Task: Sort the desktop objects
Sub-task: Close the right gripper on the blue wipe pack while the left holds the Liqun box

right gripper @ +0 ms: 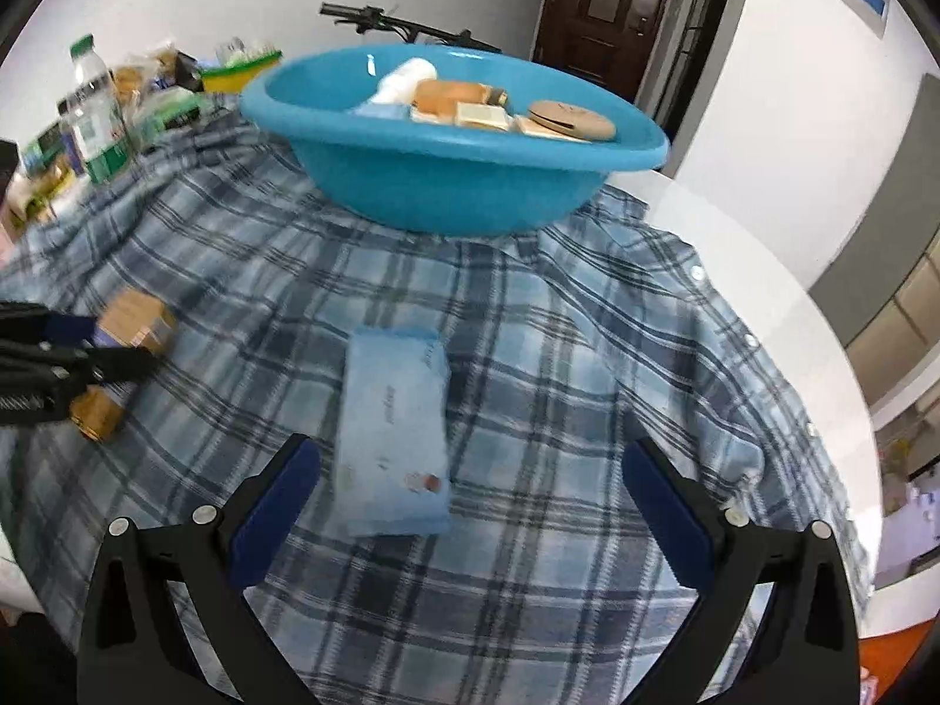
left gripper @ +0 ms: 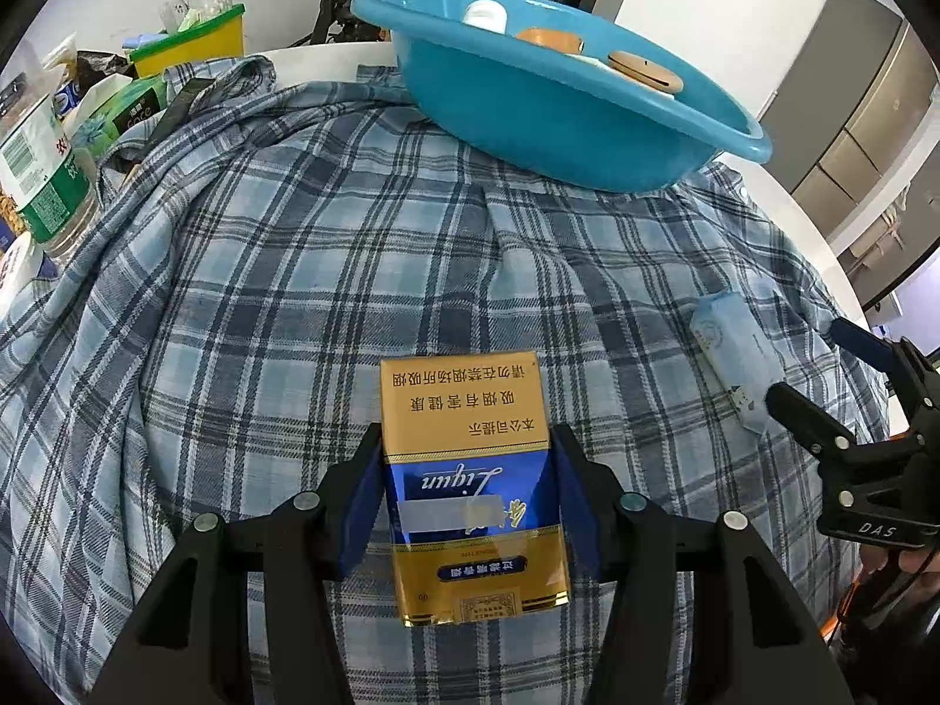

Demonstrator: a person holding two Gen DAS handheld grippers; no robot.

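Note:
My left gripper [left gripper: 467, 499] is shut on a gold and blue cigarette pack [left gripper: 464, 411], its blue pads pressed against both long sides, over the plaid cloth [left gripper: 294, 270]. From the right wrist view, the same pack [right gripper: 132, 320] and the left gripper [right gripper: 88, 352] sit at the left edge. My right gripper [right gripper: 470, 470] stands open, wide apart, around a pale blue tissue pack [right gripper: 393, 429] that lies flat on the cloth, nearer its left finger. That tissue pack [left gripper: 734, 352] also shows at the right of the left wrist view, beside the right gripper [left gripper: 822, 376].
A blue plastic basin [left gripper: 587, 135] [right gripper: 446, 176] stands on the cloth at the back, holding a white bottle, round wooden lids and small boxes. Water bottles [right gripper: 97, 111], snack packs and a yellow-green box [left gripper: 194, 41] crowd the far left. The white table edge [right gripper: 822, 305] curves along the right.

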